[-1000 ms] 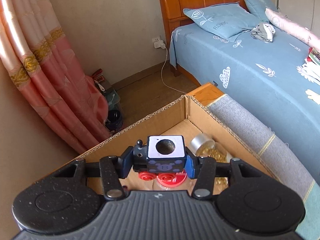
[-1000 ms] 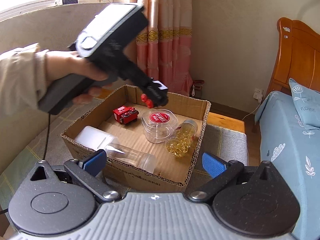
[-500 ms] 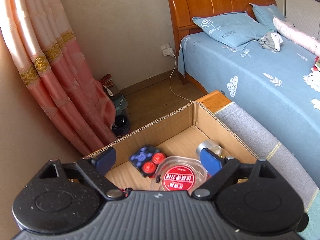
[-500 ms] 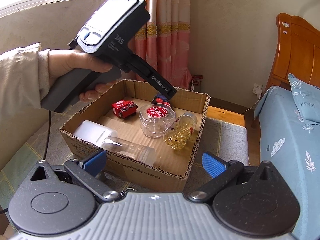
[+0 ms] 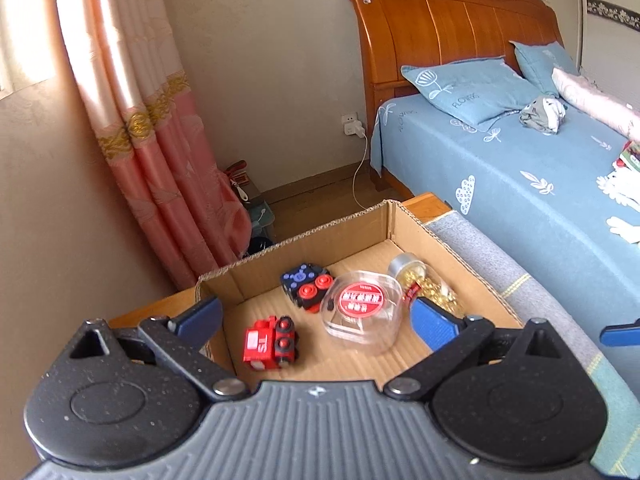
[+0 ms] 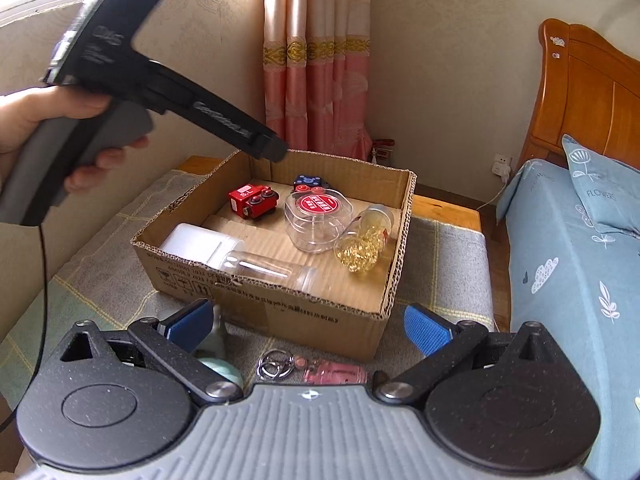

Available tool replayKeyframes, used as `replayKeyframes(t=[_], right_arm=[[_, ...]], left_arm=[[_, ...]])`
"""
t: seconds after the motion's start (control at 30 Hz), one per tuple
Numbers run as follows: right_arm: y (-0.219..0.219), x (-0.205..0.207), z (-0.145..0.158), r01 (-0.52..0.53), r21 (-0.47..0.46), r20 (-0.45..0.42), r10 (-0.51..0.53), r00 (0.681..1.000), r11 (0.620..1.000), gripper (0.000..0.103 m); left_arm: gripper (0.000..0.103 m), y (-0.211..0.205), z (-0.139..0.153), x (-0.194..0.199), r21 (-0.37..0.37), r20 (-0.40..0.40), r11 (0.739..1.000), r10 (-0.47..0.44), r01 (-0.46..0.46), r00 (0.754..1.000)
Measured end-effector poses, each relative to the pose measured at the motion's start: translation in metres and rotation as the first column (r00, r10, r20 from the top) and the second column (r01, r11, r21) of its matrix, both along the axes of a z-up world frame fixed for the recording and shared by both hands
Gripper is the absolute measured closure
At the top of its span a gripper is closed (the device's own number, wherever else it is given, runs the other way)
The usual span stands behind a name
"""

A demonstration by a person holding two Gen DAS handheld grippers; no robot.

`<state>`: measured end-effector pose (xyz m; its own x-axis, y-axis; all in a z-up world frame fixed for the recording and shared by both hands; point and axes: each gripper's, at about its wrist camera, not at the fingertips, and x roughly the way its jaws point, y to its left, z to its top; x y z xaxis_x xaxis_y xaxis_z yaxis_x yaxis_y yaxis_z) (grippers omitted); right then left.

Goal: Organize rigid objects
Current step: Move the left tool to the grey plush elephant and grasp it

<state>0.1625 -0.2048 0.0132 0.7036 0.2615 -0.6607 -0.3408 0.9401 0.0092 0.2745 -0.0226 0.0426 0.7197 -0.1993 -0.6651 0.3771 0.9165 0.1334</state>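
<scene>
On a blanket-covered tabletop (image 6: 440,264) sits a cardboard box (image 6: 320,312). Inside, a dark-blue toy block (image 5: 307,284) with red wheels lies tipped. Left gripper (image 5: 316,320) and right gripper (image 6: 308,324) jaws gape wide, empty.

In the brown box (image 6: 280,312): a red train (image 6: 253,199), a dark-blue block (image 5: 307,285) with red wheels, a clear tub (image 6: 319,216) with red-labelled lid, a bottle (image 6: 363,240) of gold capsules. Beside it, a pink curtain (image 6: 320,56) with a gold band.

Open-topped box (image 6: 394,240), toys and jars inside

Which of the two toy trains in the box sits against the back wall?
The dark blue train with red wheels; the red train sits nearer the box's middle.
</scene>
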Motion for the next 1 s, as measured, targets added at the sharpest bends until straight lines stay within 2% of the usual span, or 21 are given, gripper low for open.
replayKeyframes(t=[0.1, 0.27, 0.4, 0.53, 0.73, 1.0], right_arm=[[-0.002, -0.012, -0.005, 0.021, 0.015, -0.001, -0.021, 1.0, 1.0, 0.0], [-0.003, -0.035, -0.015, 0.071, 0.012, 0.005, -0.071, 0.997, 0.997, 0.0], [-0.004, -0.054, -0.026, 0.115, -0.009, 0.027, -0.114, 0.993, 0.993, 0.0], [-0.008, -0.066, -0.043, 0.143, -0.009, 0.008, -0.143, 0.99, 0.99, 0.0], [-0.016, -0.071, -0.066, 0.164, 0.001, -0.045, -0.164, 0.985, 0.986, 0.0], [-0.021, -0.07, -0.094, 0.181, -0.032, -0.09, -0.183, 0.979, 0.983, 0.0]], left_arm=[[0.002, 0.009, 0.003, -0.022, -0.024, 0.002, 1.0, 0.007, -0.007, 1.0], [0.001, 0.014, -0.001, -0.059, -0.015, 0.012, 0.999, 0.046, -0.045, 0.999], [0.001, 0.017, -0.013, -0.085, -0.033, 0.01, 0.998, 0.055, -0.054, 0.998], [0.001, 0.011, -0.029, -0.106, -0.011, 0.013, 0.997, 0.079, -0.079, 0.997], [0.001, 0.004, -0.059, -0.113, -0.083, -0.06, 0.988, 0.123, -0.128, 0.991], [0.001, -0.009, -0.1, -0.101, -0.053, -0.077, 0.968, 0.24, -0.244, 0.968]])
